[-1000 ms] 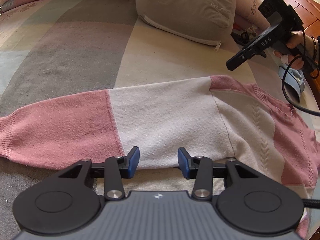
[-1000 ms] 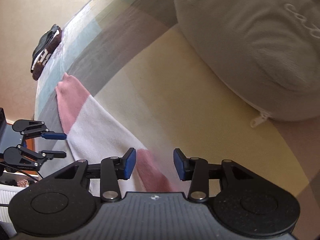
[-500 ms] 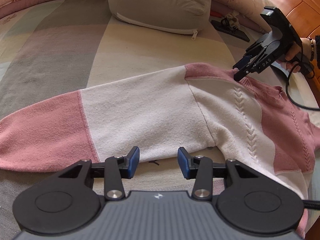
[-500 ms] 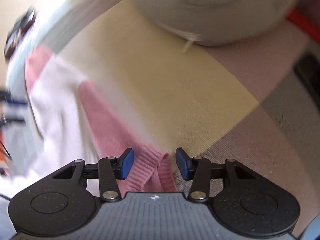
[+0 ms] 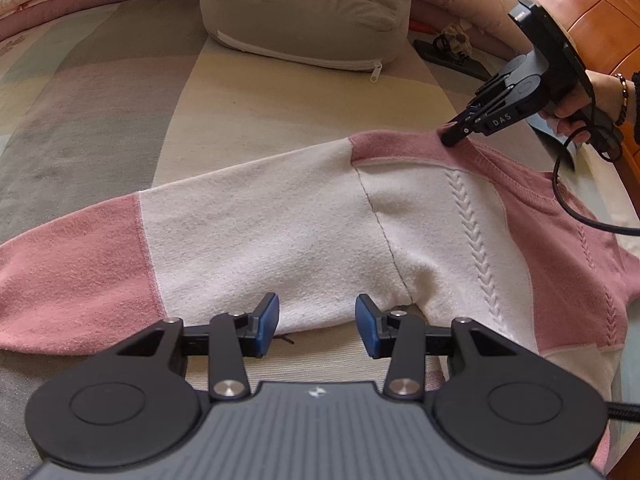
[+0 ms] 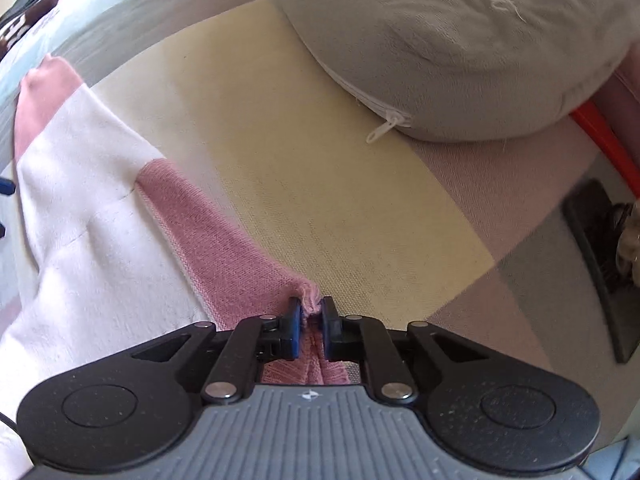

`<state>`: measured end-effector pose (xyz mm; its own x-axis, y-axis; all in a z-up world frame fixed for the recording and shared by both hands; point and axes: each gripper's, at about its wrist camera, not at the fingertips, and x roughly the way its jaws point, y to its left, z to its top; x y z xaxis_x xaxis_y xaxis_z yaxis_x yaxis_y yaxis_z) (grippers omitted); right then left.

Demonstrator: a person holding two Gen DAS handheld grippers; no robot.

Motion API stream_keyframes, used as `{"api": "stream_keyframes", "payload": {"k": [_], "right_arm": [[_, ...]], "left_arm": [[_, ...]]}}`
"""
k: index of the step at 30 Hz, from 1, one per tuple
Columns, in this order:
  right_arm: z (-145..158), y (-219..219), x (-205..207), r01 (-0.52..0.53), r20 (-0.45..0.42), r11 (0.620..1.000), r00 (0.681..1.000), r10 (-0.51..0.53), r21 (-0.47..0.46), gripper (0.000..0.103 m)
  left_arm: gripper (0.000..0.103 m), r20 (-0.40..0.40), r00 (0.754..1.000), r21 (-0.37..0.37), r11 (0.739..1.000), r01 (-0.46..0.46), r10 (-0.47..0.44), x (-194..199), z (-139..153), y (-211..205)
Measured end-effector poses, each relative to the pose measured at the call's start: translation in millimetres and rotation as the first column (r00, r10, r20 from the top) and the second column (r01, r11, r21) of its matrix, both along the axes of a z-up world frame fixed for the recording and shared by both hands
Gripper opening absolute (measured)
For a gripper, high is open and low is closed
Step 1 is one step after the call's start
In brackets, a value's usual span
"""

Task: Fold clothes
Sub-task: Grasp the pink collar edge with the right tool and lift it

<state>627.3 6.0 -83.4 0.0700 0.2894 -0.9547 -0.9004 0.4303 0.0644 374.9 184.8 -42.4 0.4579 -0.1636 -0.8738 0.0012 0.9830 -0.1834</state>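
**Inspector A:** Where is the garment lying?

**Inspector B:** The pink and white sweater (image 5: pixel 304 232) is lying flat on the striped bed cover (image 5: pixel 100 112), one sleeve stretching out toward the left edge of the left wrist view, the body running off to the right. A grey pillow (image 5: pixel 312 12) is sitting beyond it, apart from the knit.

**Inspector A:** Condition of the left gripper?

**Inspector B:** The left gripper (image 5: pixel 316 322) is hovering at the lower edge of the sleeve near the underarm seam, its jaws standing spread, with white knit and bed cover showing between the blue pads (image 5: pixel 268 320). It is gripping nothing.

**Inspector A:** And the right?

**Inspector B:** The right gripper (image 6: pixel 307 322) is sitting at the pink shoulder by the ribbed neckline. Its jaws are pressing together on a small bunch of pink fabric, which is puckering up just ahead of the fingertips. The left wrist view is confirming this: the gripper tip (image 5: pixel 454 136) is touching the pink shoulder, with a person's hand (image 5: pixel 570 110) holding the handle and a black cable (image 5: pixel 576 212) trailing across the sweater.

**Inspector A:** Anything else on the bed?

**Inspector B:** A flat black item (image 6: pixel 600 264) is lying to the right, well apart from the sweater; I cannot tell what it is.
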Motion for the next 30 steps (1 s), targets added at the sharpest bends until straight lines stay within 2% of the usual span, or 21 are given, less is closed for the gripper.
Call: {"api": "stream_keyframes", "payload": {"k": [3, 5, 8, 10, 16, 22, 25, 29, 30], "right_arm": [[18.5, -23.1, 8.4, 0.153, -0.041, 0.98, 0.988, -0.149, 0.125, 0.03], [33.0, -49.9, 13.9, 0.271, -0.064, 0.942, 0.962, -0.264, 0.196, 0.03], [42.7, -95.7, 13.8, 0.365, -0.036, 0.913, 0.93, -0.365, 0.183, 0.032], [46.0, -125.1, 11.4, 0.411, -0.01, 0.897, 0.91, -0.415, 0.16, 0.039], [26.9, -194.5, -12.9, 0.47, -0.042, 0.879, 0.883, -0.468, 0.084, 0.042], [7.5, -261.1, -36.5, 0.515, -0.069, 0.857, 0.855, -0.514, 0.006, 0.045], [-2.4, -263.3, -32.3, 0.456, -0.095, 0.889, 0.885, -0.456, -0.022, 0.045], [-6.4, -261.3, -3.6, 0.379, -0.206, 0.925, 0.906, -0.37, 0.005, 0.044], [-9.2, -262.8, 5.4, 0.366, -0.25, 0.931, 0.902, -0.353, 0.006, 0.044]], "left_arm": [[0.043, 0.006, 1.0, 0.011, 1.0, 0.029, -0.029, 2.1, 5.1, -4.4], [0.043, 0.007, 0.998, 0.025, 0.998, 0.055, -0.055, 4.2, 9.1, -7.2], [0.043, 0.006, 0.996, 0.037, 0.995, 0.09, -0.09, 9.6, 12.3, -12.2], [0.043, 0.01, 0.994, 0.039, 0.993, 0.111, -0.111, 13.9, 12.9, -17.7], [0.043, 0.032, 0.979, 0.035, 0.979, 0.202, -0.204, 25.6, 12.9, -49.8], [0.043, 0.008, 0.957, 0.045, 0.956, 0.29, -0.29, 36.6, 7.2, -82.4], [0.043, -0.003, 0.951, 0.055, 0.95, 0.309, -0.309, 41.8, 7.4, -93.6], [0.043, -0.02, 0.948, 0.06, 0.946, 0.318, -0.317, 51.3, 6.2, -106.2], [0.043, -0.022, 0.948, 0.056, 0.946, 0.319, -0.318, 54.3, 5.5, -110.0]]}}
